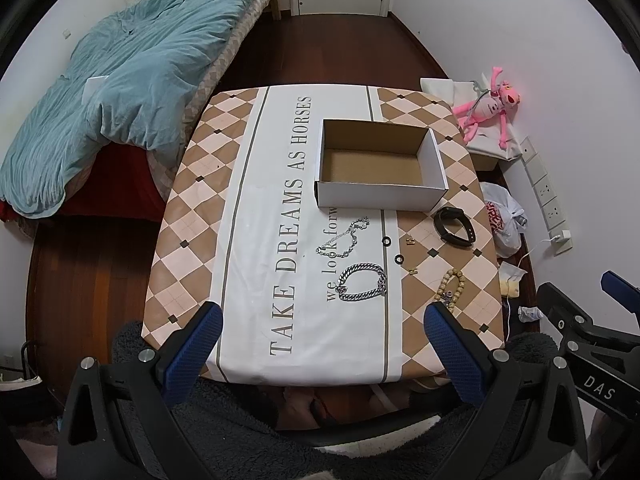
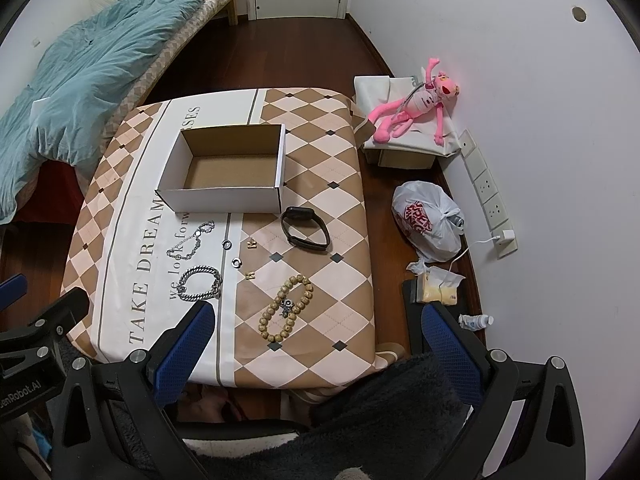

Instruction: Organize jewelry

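Bracelet [image 2: 199,283] beside right gripper [image 2: 316,328].

Tiny gold charms [image 2: 251,244] indistinct.

— What lies left of the worktop?
— A bed with a rumpled teal quilt [image 1: 120,80].
— And right?
— A pink plush panther toy [image 2: 416,108] by the wall, a knotted white plastic bag [image 2: 430,220] nearer, on dark wooden floor [image 2: 280,52].

on the table [image 2: 320,312], the box [image 2: 224,168] sits behind 2 chains [image 2: 192,240], watch [image 2: 306,228] right, beads [image 2: 286,308] nearest.
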Tool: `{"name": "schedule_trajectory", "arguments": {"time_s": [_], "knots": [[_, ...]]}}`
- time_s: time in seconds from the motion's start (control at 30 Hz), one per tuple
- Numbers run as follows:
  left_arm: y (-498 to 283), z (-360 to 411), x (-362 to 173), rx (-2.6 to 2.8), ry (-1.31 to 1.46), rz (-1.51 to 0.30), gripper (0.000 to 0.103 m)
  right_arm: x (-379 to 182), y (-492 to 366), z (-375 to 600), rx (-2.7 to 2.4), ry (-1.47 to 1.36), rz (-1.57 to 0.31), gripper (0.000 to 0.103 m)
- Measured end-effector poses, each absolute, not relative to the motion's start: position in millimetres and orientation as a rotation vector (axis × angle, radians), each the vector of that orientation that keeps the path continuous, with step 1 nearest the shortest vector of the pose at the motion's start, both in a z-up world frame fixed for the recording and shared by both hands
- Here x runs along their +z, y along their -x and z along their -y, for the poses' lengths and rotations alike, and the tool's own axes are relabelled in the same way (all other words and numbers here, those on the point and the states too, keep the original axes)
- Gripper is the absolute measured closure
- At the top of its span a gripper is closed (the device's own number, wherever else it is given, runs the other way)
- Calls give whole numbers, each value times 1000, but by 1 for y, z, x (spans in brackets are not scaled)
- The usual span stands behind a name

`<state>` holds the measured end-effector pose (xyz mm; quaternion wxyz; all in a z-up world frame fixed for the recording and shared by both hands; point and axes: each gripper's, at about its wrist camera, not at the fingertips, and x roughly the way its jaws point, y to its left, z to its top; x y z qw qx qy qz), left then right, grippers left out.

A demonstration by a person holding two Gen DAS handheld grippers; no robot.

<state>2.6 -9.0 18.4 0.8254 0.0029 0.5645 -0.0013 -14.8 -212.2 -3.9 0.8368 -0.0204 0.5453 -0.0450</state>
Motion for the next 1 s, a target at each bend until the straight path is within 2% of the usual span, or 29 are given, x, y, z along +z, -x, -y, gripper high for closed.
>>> {"name": "schedule_trajectory", "arguments": {"time_s": [0.6,1.0], "knots": [[-3,11,21,-3,-4,-1195,0,-8,16,212,-94,41,-1149,0],[-7,18,30,-4,-3,-1184,0,8,9,215,-84,41,-1140,0]]}}
